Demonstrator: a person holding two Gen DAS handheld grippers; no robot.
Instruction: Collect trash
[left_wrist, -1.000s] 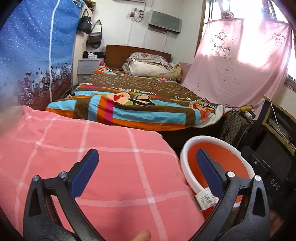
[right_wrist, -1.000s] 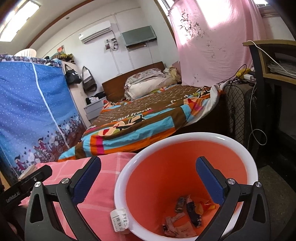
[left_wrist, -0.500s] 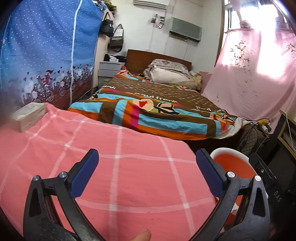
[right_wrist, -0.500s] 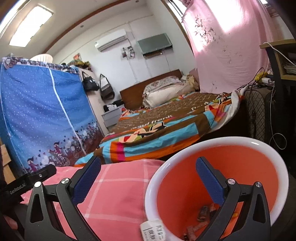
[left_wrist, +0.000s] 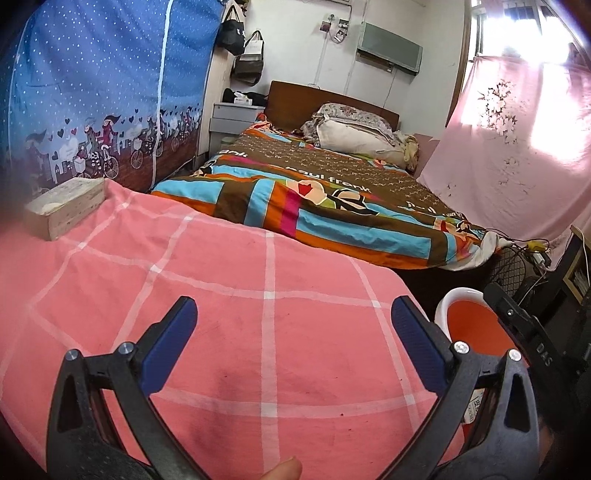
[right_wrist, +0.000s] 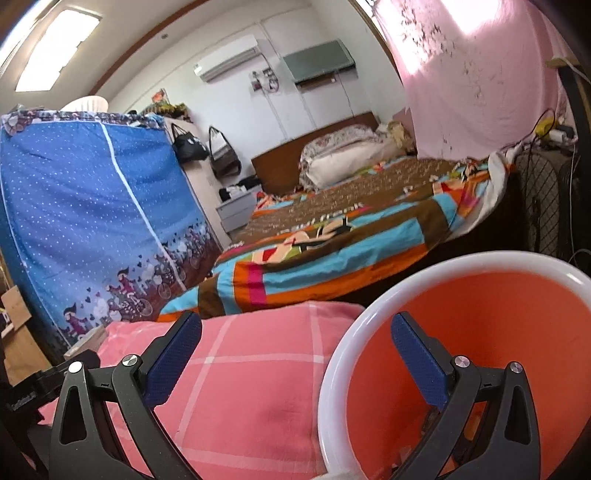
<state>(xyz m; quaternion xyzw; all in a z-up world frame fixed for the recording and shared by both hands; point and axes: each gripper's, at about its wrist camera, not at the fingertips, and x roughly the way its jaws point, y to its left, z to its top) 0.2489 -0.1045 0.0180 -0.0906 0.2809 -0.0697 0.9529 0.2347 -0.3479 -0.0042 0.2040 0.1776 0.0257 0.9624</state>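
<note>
An orange bin with a white rim (right_wrist: 369, 325) stands at the right end of a table under a pink checked cloth (left_wrist: 258, 325); it also shows in the left wrist view (left_wrist: 469, 325). My left gripper (left_wrist: 293, 325) is open and empty above the cloth. My right gripper (right_wrist: 295, 339) is open and empty, with its right finger over the bin's mouth. The bin's bottom is hidden now. The right gripper's body (left_wrist: 524, 332) shows beside the bin in the left wrist view. No loose trash shows on the cloth.
A tissue box (left_wrist: 62, 208) lies at the cloth's far left. A bed with a striped quilt (left_wrist: 332, 206) stands beyond the table. A blue fabric wardrobe (right_wrist: 92, 206) is on the left. A pink curtain (left_wrist: 517, 147), a fan and cables are on the right.
Both grippers have turned left and tilted up. The bin has slid right in both views and its trash has dropped out of sight. The tissue box has come into the left view.
</note>
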